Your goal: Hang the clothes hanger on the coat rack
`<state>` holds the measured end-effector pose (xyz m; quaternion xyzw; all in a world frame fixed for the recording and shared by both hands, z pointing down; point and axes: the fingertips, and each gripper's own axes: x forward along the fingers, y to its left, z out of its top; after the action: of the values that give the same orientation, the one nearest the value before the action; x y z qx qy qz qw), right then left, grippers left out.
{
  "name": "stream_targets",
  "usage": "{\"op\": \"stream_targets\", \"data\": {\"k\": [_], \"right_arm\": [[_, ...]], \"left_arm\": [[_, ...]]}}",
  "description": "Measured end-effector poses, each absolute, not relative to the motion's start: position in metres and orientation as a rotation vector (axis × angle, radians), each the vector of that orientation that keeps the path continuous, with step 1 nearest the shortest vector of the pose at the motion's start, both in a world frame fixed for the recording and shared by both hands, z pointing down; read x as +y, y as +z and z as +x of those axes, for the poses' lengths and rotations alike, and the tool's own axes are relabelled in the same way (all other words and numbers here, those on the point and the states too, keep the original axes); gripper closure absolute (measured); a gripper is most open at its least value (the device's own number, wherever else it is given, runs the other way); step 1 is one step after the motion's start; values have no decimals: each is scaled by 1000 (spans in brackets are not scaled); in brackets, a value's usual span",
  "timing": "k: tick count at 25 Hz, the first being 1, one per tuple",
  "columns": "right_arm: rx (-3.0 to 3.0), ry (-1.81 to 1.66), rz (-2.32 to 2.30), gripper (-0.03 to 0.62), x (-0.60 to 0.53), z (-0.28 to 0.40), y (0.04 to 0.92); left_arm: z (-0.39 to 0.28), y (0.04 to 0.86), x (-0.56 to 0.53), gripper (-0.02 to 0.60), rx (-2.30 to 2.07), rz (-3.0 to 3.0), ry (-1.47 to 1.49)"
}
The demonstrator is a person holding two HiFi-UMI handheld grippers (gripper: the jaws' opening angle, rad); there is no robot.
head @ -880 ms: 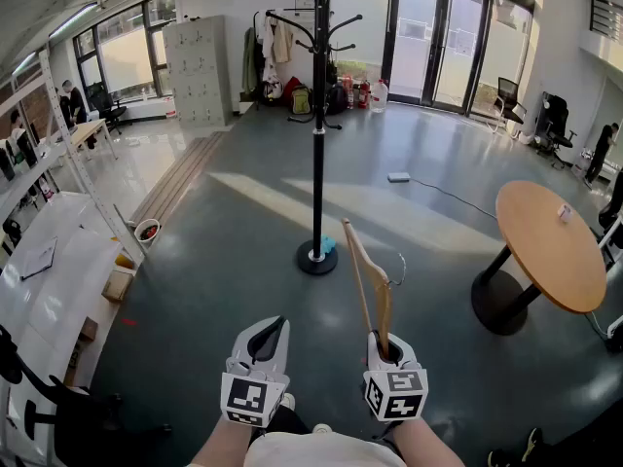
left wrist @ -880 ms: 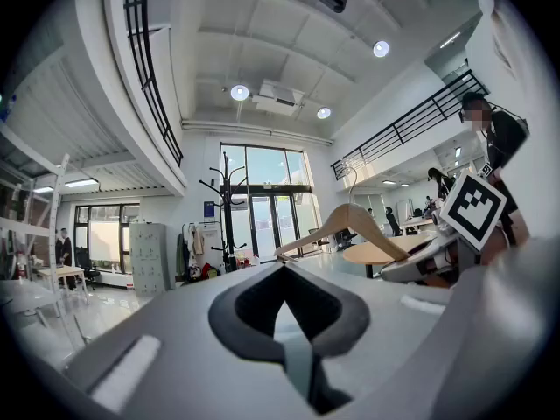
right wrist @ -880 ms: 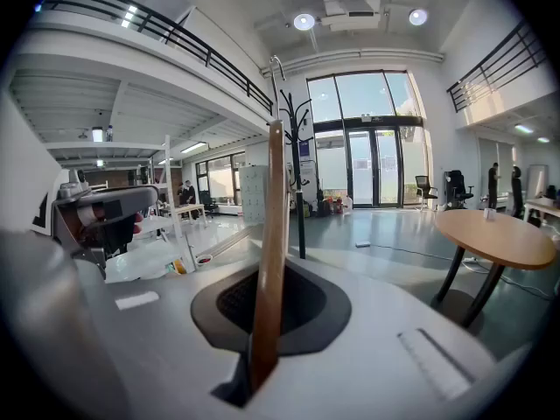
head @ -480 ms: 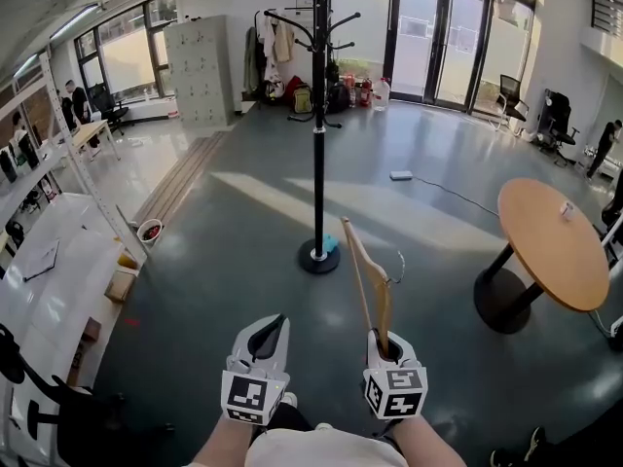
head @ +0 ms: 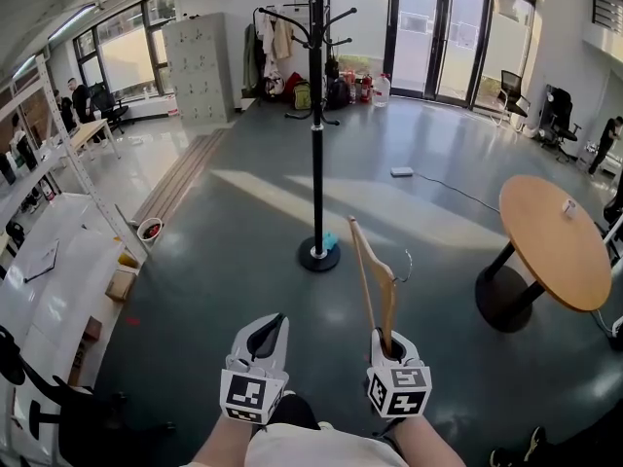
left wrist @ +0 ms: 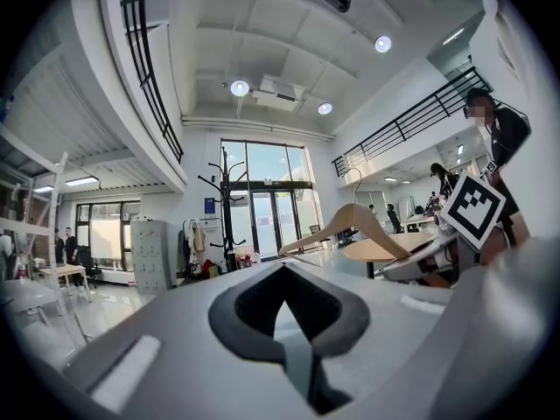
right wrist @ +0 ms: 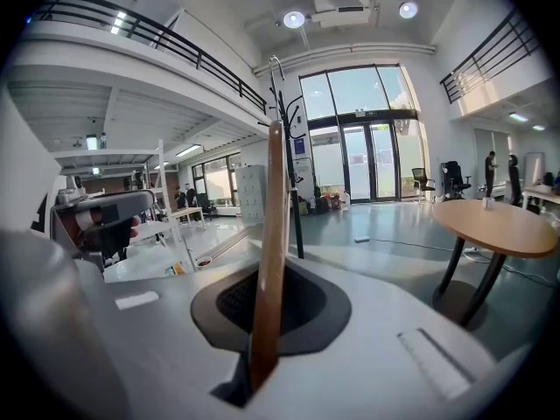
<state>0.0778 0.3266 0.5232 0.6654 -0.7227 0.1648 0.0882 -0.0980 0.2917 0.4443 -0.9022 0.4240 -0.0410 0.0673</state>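
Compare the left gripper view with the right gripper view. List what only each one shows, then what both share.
Only the left gripper view: the hanger side-on, with its hook and both arms visible, and the marker cube on the right tongs.
Only the right gripper view: the hanger edge-on, its end clamped between those tongs' jaws, and the left tongs seen from the side.
Both: the coat rack, the glass doors and the round table.
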Motion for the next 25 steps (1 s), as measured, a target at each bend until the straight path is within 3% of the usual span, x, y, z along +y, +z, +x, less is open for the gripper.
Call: {"op": "stream_targets", "data": {"k": [12, 25], "right_arm": [[-2118, 565, 1974, 566, 274, 94, 537], [-2023, 551, 2063, 566, 114, 98, 537]], "left_arm": [[-85, 448, 234, 581, 1265, -2700, -181], [-99, 452, 50, 581, 1217, -2759, -112]]}}
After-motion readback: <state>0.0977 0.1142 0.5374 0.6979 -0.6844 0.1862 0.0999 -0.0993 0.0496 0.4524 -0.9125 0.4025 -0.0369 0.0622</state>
